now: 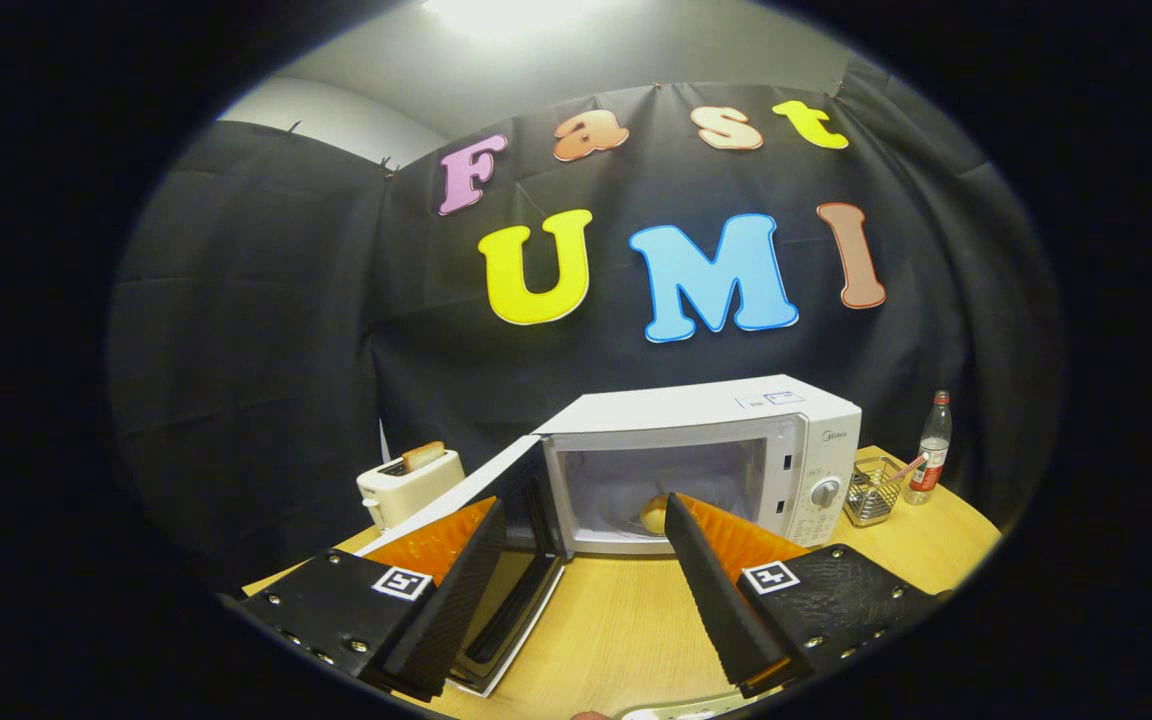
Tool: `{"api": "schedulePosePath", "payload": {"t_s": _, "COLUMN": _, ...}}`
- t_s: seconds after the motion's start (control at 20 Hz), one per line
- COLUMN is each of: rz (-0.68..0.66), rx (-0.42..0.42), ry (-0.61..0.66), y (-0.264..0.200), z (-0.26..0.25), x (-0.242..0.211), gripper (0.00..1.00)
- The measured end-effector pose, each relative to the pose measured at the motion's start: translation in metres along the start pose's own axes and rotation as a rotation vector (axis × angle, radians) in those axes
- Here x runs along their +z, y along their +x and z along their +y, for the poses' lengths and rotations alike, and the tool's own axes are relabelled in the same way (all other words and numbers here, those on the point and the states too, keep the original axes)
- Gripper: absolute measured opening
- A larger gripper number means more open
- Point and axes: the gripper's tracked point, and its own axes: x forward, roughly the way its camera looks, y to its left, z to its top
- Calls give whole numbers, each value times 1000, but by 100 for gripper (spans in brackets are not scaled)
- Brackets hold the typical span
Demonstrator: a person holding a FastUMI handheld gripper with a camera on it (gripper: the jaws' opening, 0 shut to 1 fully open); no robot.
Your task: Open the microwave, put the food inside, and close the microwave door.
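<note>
my gripper spread wide, holding nothing | bread roll already inside microwave | door hangs open by my left finger, hinge on the microwave's left edge | next: push door rightward

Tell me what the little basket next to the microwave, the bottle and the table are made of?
The basket looks like shiny metal wire: thin silvery bars you can see through. The bottle seems clear plastic or glass; it is too small to tell. The table looks like pale wood or wood-look board, smooth with faint grain. The gripper is open, holding nothing, before the open microwave.
</note>
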Motion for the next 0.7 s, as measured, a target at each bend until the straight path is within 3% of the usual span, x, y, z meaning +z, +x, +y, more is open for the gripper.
{"api": "schedulePosePath", "payload": {"t_s": 0.7, "rz": 18, "rx": 338, "ry": -39, "y": -48, "z": 165, "x": -17, "gripper": 97}}
